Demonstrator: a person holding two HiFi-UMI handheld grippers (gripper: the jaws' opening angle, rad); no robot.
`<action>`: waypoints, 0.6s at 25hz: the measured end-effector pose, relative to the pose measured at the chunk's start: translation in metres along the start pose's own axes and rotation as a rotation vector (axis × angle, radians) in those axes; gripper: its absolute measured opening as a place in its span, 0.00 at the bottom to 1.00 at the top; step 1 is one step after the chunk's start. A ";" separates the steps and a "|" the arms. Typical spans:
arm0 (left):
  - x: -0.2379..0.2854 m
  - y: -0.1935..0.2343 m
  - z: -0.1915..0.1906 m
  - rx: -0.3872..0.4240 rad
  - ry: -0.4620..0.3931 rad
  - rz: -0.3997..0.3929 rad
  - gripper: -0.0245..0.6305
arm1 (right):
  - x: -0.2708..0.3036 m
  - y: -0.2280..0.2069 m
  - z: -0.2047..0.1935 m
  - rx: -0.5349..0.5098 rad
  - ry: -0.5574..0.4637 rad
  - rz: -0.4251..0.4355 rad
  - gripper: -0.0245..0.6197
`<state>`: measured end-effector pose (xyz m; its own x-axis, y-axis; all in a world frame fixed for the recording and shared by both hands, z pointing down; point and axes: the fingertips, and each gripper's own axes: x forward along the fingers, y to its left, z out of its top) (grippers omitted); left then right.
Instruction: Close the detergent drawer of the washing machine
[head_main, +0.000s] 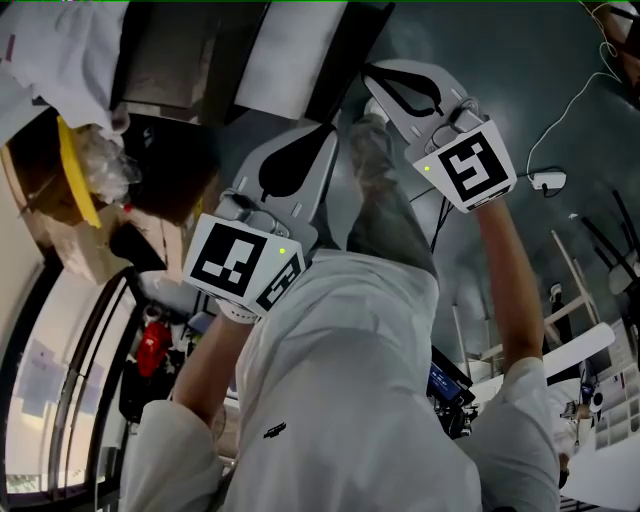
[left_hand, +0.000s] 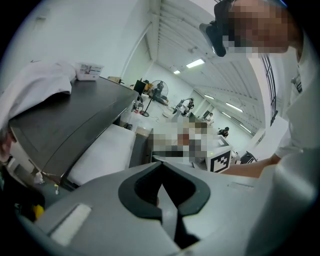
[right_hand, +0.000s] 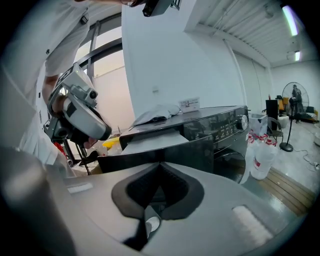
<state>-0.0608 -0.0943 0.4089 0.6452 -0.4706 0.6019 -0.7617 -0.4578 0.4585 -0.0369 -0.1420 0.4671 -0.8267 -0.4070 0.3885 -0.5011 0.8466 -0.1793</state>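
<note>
My right claw (right_hand: 160, 167) and left claw (left_hand: 161, 166) are both pressed together, pinching nothing. The detergent drawer (right_hand: 165, 152) juts open from the washing machine (right_hand: 220, 127), at twelve o'clock beyond my right claw. It is probably light, stiff plastic on slides. I would push its flat dark front.

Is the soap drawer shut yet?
Not yet. Done: nothing, because the drawer sticks out of the washer. In hand: nothing. The left gripper and right gripper are shut, empty and not touching it. Left: push the drawer all the way in.
</note>
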 end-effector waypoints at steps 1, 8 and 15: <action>0.000 0.001 0.000 -0.003 -0.001 0.002 0.06 | 0.004 0.001 0.002 -0.006 0.000 0.003 0.04; -0.007 0.014 0.005 -0.022 -0.012 0.017 0.06 | 0.038 0.007 0.019 -0.014 -0.026 0.042 0.04; -0.014 0.027 0.005 -0.045 -0.014 0.040 0.06 | 0.054 0.010 0.032 -0.001 -0.031 0.069 0.04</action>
<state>-0.0903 -0.1037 0.4100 0.6151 -0.4983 0.6111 -0.7883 -0.4048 0.4634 -0.0949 -0.1668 0.4578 -0.8668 -0.3583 0.3468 -0.4425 0.8734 -0.2035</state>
